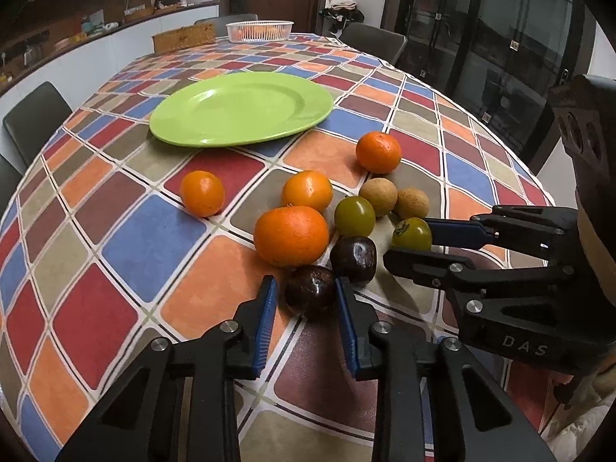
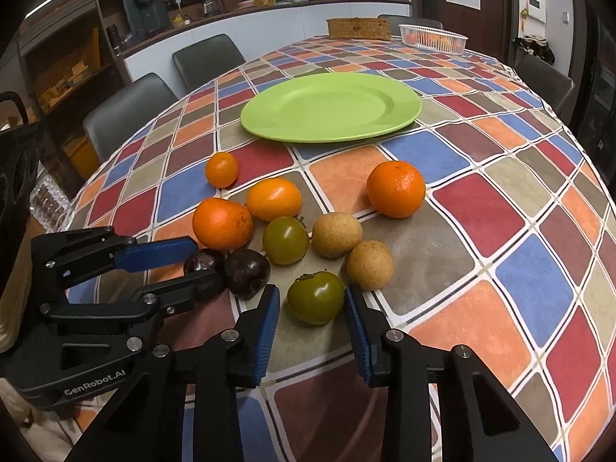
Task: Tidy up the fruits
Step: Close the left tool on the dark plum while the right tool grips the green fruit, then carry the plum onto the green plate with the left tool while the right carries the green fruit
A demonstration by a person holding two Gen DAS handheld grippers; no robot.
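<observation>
A green plate [image 1: 238, 109] [image 2: 331, 107] lies beyond a cluster of fruit on the checked tablecloth. Several oranges lie in the cluster, the biggest [image 1: 290, 235] [image 2: 222, 224] just past my left gripper. Two tan round fruits [image 2: 337, 234] [image 2: 370, 265] and a green fruit [image 2: 285, 240] sit mid-cluster. My left gripper [image 1: 306, 288] [image 2: 204, 265] is shut on a dark purple fruit [image 1: 310, 290] [image 2: 203, 262], which touches a second dark fruit [image 1: 353, 258] [image 2: 247, 272]. My right gripper [image 2: 312, 296] [image 1: 408, 242] is shut on another green fruit [image 2: 315, 297] [image 1: 411, 234]. Both held fruits rest on the cloth.
A white basket [image 2: 433, 38] holding orange fruit and a woven box [image 2: 359, 27] stand at the table's far end. Dark chairs [image 2: 127, 107] line the left side, and one stands at the far right [image 1: 375, 40]. A counter with kitchenware runs behind.
</observation>
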